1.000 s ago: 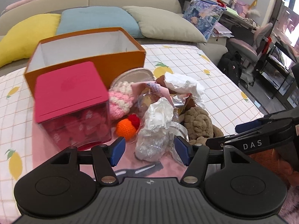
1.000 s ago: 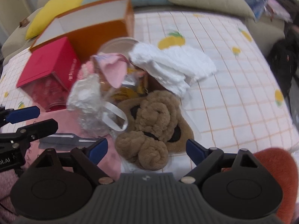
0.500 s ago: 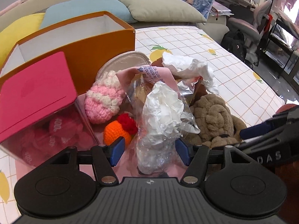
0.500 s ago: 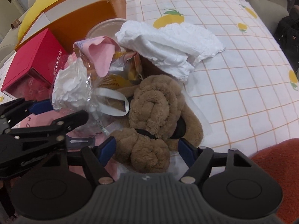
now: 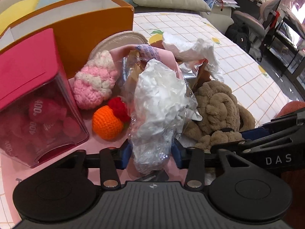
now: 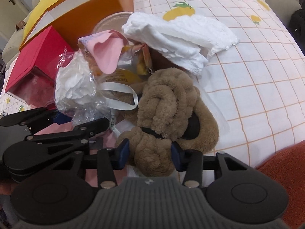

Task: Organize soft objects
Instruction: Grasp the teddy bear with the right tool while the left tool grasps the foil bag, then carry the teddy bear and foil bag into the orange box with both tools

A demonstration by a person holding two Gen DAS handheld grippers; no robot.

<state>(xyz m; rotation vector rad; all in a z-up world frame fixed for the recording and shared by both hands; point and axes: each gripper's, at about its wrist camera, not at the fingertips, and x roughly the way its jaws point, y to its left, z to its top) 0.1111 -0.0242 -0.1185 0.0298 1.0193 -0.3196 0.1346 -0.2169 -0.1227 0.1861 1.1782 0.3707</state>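
Orange box [image 5: 91,28] blocks behind; checked cloth [image 6: 266,76] right lies open.

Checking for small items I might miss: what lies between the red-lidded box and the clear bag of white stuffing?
In the left wrist view, between the red-lidded box and the clear bag: a pink-and-white crocheted ball and an orange crocheted fruit.

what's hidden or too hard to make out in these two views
- Orange box: its floor, in both views, hidden by its own front wall.
- Yellow packet: its print, right wrist view, covered by the pink cloth and clear wrap.
- Brown plush toy: its shape, both views, bunched up; lower part behind the right gripper.
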